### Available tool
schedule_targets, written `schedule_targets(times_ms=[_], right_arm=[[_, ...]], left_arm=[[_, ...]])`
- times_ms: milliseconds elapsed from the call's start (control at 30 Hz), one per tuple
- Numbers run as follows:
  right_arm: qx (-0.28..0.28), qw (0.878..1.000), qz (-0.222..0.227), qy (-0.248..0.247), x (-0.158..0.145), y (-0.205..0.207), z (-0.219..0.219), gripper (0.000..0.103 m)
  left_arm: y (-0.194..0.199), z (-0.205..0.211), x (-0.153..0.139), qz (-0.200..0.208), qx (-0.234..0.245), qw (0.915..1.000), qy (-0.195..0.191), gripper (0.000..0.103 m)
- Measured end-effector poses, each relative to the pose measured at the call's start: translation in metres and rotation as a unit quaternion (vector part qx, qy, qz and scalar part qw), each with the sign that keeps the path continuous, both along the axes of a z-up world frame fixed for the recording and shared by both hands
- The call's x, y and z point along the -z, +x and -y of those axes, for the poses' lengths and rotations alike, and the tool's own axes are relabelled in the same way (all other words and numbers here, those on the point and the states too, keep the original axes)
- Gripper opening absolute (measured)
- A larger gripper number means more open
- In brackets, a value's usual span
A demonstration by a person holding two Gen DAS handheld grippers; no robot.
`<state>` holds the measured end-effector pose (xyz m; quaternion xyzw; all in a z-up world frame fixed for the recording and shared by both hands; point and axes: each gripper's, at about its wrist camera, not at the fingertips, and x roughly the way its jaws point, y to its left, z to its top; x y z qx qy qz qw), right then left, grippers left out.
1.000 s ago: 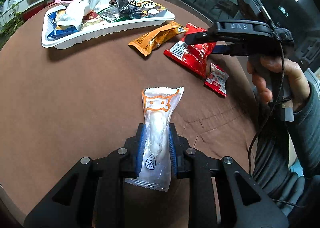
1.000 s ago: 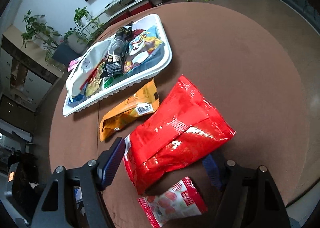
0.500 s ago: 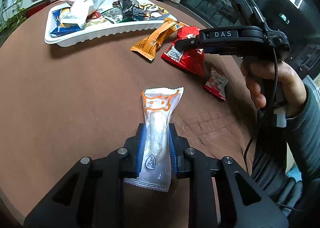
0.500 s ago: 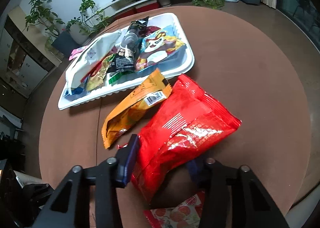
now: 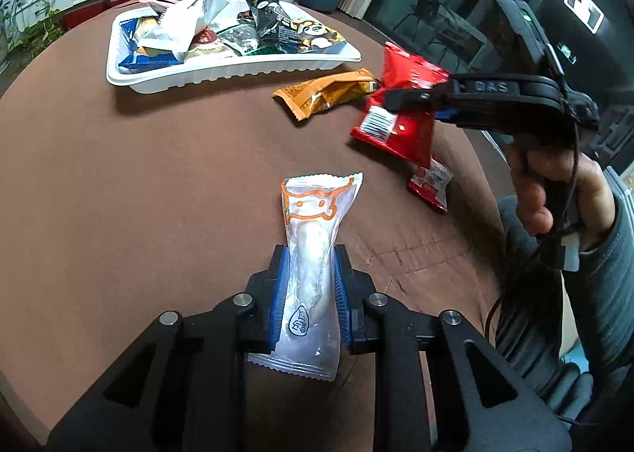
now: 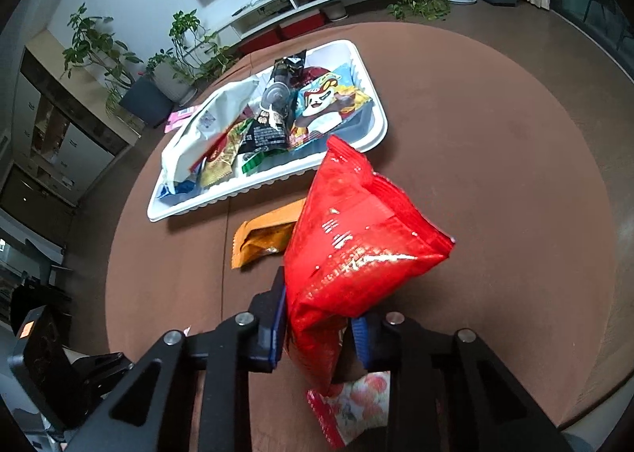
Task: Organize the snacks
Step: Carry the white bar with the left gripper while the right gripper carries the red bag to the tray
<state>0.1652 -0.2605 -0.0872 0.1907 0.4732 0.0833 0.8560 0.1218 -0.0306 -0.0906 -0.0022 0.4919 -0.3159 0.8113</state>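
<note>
My left gripper (image 5: 310, 293) is shut on a white snack packet with an orange face print (image 5: 313, 238), held above the brown table. My right gripper (image 6: 319, 325) is shut on a big red snack bag (image 6: 352, 242) and holds it lifted off the table; it also shows in the left wrist view (image 5: 400, 111). A white tray (image 5: 222, 73) full of snack packs stands at the far side, also seen in the right wrist view (image 6: 277, 182). An orange packet (image 5: 325, 93) lies between tray and red bag.
A small red and white packet (image 5: 430, 184) lies on the table under the right gripper, and shows below the jaws in the right wrist view (image 6: 352, 410). The round table's edge (image 6: 594, 408) is near on the right. Plants and a low white cabinet stand beyond.
My right gripper closed on the red bag and lifted it off the table toward the tray. My left gripper kept its hold on the white packet.
</note>
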Motion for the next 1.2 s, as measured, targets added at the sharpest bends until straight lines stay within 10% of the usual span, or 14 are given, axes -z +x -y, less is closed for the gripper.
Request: schedule_targets(times_ms=[733,1200], right_arm=[[0.014,0.999,0.034,0.028,-0.041,-0.009,0.040,0.030],[-0.057,0.995,0.076,-0.036,-0.114,0.055,0.011,0.030]], left_arm=[[0.033,-0.053,-0.055,0.035,-0.074,0.9940,-0.073,0.020],[0.127,-0.017,-0.121,0.089,-0.084,0.9886,-0.088,0.020]])
